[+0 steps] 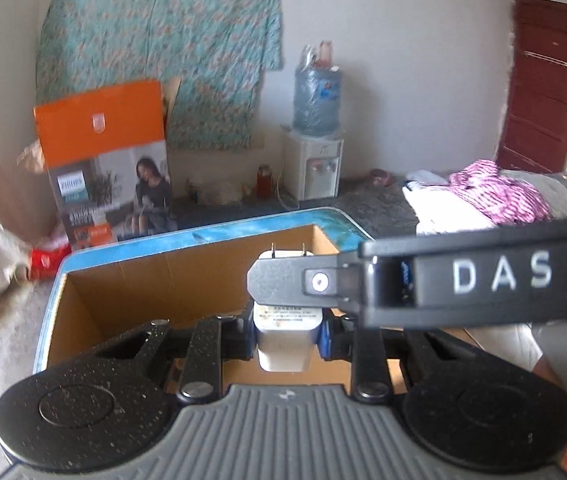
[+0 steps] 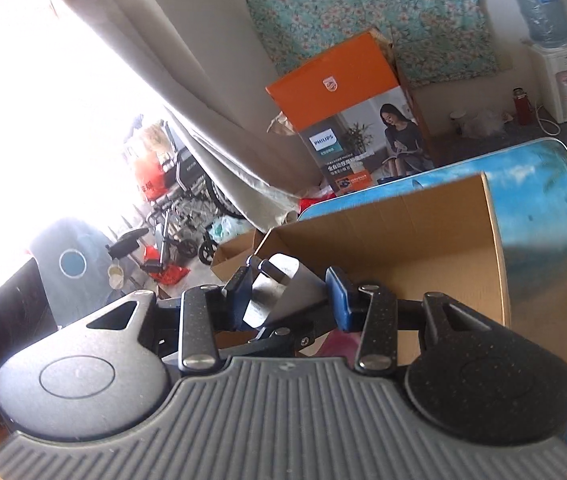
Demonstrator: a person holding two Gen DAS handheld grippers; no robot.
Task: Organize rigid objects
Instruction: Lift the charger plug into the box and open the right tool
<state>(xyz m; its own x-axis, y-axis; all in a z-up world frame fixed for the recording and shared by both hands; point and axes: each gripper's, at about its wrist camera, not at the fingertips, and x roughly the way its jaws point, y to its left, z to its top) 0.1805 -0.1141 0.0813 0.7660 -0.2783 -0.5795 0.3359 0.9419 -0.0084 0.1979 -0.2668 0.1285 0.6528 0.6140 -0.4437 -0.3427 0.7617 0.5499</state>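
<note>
Holding two items over the open cardboard box [image 1: 187,280].
We clamp the white plug adapter [image 1: 283,336] in the left gripper [image 1: 285,330]; our right gripper [image 2: 289,298], partly closed, grips a shiny metal piece [image 2: 283,292] above the blue table [image 2: 543,200].

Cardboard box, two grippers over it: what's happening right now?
A person holds both grippers above the open cardboard box on the blue table. The left gripper is shut on a white plug adapter, prongs pointing away. The right gripper grips a grey-white object, too blurred to identify.
</note>
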